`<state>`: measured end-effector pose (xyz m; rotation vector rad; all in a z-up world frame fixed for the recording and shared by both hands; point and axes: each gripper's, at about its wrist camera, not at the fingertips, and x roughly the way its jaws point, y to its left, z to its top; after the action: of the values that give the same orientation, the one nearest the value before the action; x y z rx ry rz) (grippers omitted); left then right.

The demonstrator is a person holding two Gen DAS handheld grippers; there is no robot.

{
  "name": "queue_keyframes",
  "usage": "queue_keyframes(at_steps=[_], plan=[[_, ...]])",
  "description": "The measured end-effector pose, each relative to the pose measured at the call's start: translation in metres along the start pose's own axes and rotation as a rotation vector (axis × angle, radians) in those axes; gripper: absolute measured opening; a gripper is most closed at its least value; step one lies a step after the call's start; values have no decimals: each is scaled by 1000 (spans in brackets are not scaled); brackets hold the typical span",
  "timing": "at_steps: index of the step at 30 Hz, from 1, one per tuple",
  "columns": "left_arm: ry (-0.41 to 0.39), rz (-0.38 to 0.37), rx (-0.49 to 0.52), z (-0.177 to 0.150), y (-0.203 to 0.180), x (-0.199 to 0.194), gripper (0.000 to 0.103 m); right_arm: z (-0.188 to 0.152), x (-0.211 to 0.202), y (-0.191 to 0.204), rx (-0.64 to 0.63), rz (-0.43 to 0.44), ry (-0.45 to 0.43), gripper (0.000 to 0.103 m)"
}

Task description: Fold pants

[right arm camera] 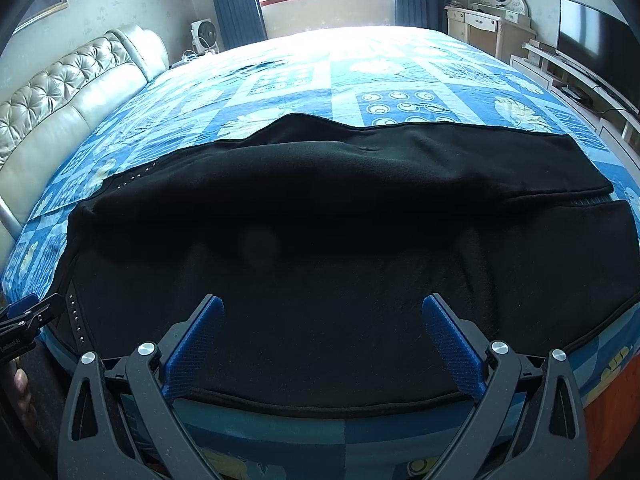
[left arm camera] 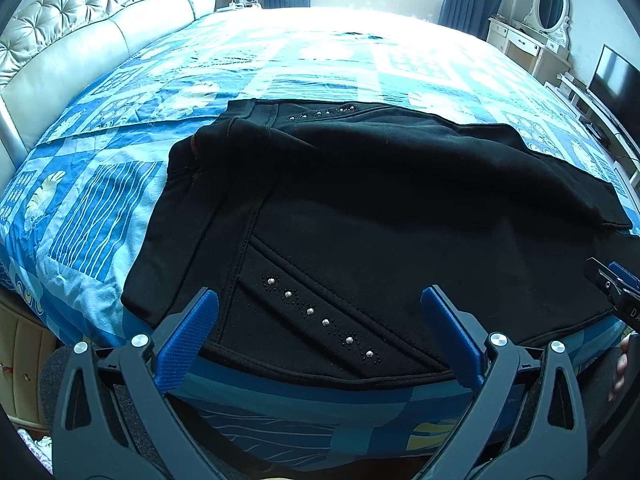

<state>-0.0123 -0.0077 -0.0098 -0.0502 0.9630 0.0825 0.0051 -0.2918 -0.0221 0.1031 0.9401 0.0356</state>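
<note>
The bed (left arm camera: 120, 184), under a blue patchwork sheet, fills the space ahead of both grippers, with a tufted headboard (left arm camera: 80, 24) far off to their left and a television (right arm camera: 592, 36) well off to the right.

The black pants (left arm camera: 360, 200) lie across the near part of the bed, directly in front of both grippers, with the long axis running left to right. They look already doubled: the far layer overlaps the near one along a soft ridge. The waistband end sits ahead and left of the left gripper, while the leg ends (right arm camera: 580, 184) lie ahead and right of the right gripper. The near hem runs just beyond the fingertips of each.

By the look of it the cloth is thick, soft and fleecy. It probably has moderate weight, no stiffness and enough nap not to slip, so it should drape and sag wherever it is unsupported. The best hold is likely a pinch through both layers at the near edge, one gripper toward each end, so that the fold carries evenly.

The left gripper (left arm camera: 320, 300) has its jaws spread wide and empty, with the pocket seam between them. The right gripper (right arm camera: 322, 308) is likewise wide apart, holding nothing, over plain cloth.

A diagonal row of metal studs (left arm camera: 320, 316) lies along that pocket seam; it is better to avoid clamping on these.
</note>
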Motion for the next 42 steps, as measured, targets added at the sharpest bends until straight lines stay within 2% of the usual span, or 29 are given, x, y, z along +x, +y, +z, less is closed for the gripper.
queue_keyframes(at_steps=[9, 13, 16, 18, 22, 26, 28, 29, 31, 34, 39, 41, 42], plan=[[-11, -4, 2, 0, -1, -3, 101, 2, 0, -9, 36, 21, 9, 99], [-13, -3, 2, 0, -1, -3, 101, 10, -6, -30, 108, 38, -14, 99], [-16, 0, 8, 0, -2, -4, 101, 18, -14, -59, 190, 33, -44, 99], [-16, 3, 14, -1, -3, -3, 101, 22, -21, -91, 298, 52, -59, 99], [-9, 5, 15, -2, -3, -1, 101, 17, -38, -183, 629, 179, -114, 99], [3, 6, 12, -3, -1, 3, 101, -22, -53, -279, 1049, 298, -229, 99], [11, 7, 9, -3, 0, 5, 101, -44, -55, -312, 1188, 323, -270, 99], [15, 6, 7, -3, 0, 6, 101, -54, -56, -323, 1235, 306, -276, 99], [23, 3, 3, -4, 1, 8, 101, -68, -55, -337, 1286, 277, -275, 99], [28, 4, 7, -5, -1, 9, 101, -77, -46, -344, 1325, 343, -291, 98], [44, 11, 8, -9, -1, 13, 101, -69, -28, -341, 1301, 422, -308, 98], [50, 16, 5, -10, 0, 14, 101, -69, -29, -348, 1308, 414, -362, 98], [51, 17, 4, -10, 1, 15, 101, -71, -27, -352, 1328, 441, -389, 98]])
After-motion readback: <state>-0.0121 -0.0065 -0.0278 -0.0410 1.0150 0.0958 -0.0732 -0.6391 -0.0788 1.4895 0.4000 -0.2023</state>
